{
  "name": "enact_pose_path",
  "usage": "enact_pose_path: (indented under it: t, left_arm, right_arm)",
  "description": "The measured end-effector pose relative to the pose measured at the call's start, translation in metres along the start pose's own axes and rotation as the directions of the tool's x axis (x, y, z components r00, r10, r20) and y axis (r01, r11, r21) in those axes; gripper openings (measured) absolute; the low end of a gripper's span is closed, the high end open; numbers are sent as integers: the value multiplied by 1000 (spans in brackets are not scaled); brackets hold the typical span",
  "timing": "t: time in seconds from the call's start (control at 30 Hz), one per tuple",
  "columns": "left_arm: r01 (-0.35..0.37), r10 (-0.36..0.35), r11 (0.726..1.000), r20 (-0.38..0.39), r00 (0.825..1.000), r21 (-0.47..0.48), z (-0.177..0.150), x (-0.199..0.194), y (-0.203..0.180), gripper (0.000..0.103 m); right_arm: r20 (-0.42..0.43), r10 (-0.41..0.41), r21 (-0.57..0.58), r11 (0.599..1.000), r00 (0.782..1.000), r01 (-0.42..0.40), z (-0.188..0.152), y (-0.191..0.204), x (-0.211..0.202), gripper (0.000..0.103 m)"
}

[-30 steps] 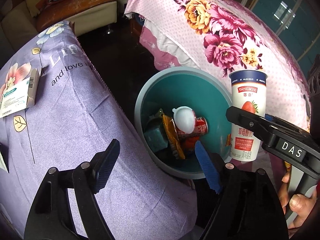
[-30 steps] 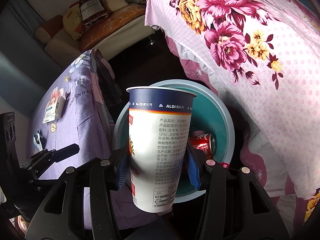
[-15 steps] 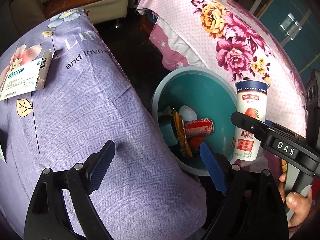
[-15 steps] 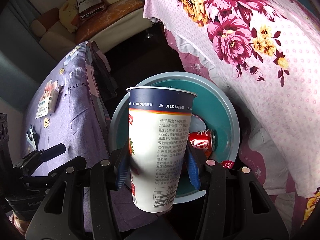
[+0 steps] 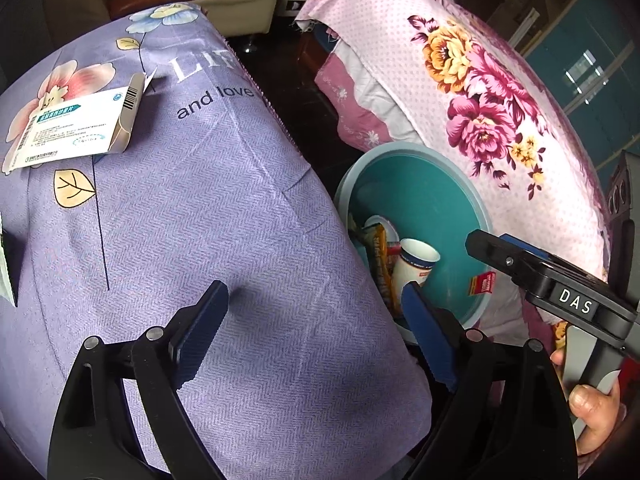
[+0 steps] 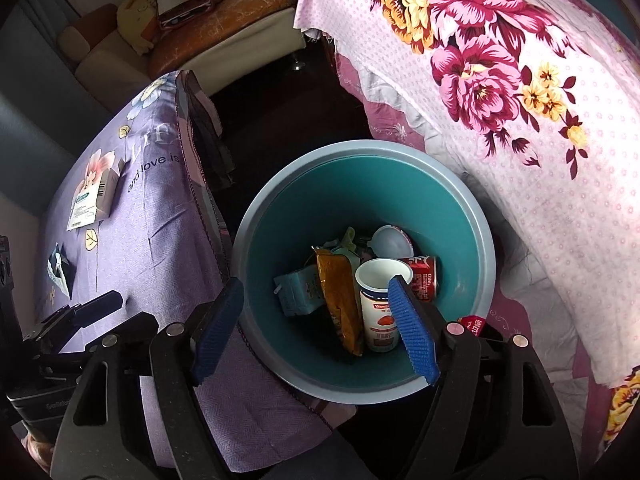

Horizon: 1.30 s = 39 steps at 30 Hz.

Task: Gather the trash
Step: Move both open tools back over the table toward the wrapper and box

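A teal bin (image 6: 472,248) (image 5: 452,208) stands between two cloth-covered surfaces. Inside lie the white strawberry yogurt cup (image 6: 378,300) (image 5: 412,266), a red soda can (image 6: 424,276), an orange snack bag (image 6: 340,296), a pale blue carton (image 6: 298,290) and a white lid (image 6: 390,240). My right gripper (image 6: 316,328) is open and empty above the bin's near rim. My left gripper (image 5: 316,336) is open and empty over the purple cloth (image 5: 208,208). A white and teal medicine box (image 5: 76,128) (image 6: 94,200) lies on that cloth at the far left.
A pink floral cloth (image 6: 540,92) covers a surface to the right of the bin. A small red packet (image 5: 482,283) hangs at the bin's right rim. A dark folded paper piece (image 6: 60,272) lies on the purple cloth. A sofa (image 6: 192,40) stands at the back.
My right gripper opened and the yogurt cup dropped into the bin. My left gripper moved left, further over the purple cloth.
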<state>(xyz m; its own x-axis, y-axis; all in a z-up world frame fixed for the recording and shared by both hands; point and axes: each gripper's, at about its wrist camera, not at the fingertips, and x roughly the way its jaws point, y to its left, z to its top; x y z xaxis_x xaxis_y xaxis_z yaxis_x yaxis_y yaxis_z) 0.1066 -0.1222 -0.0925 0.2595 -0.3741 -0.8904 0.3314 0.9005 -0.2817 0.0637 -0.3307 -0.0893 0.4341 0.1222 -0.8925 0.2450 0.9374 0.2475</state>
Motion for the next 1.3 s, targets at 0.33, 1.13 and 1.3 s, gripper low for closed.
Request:
enact_pose_path:
  t: [0.33,1.13,1.3]
  left_arm:
    - [10,-8,998,31,999,-63,-7,-18,36,91]
    - [-106,172,914,136,976,-391,-35,-76,173,91]
    - [-122,220,872,157,963,-474,-28,-82,198,91]
  right_arm:
    - [-21,1,-32,1000,1000,-2,-1,33,1,79]
    - [-85,32,-217,975,996,-50,-8,146,20,79]
    - [-86,44,-239,969,995,-64,-3,161,22,79]
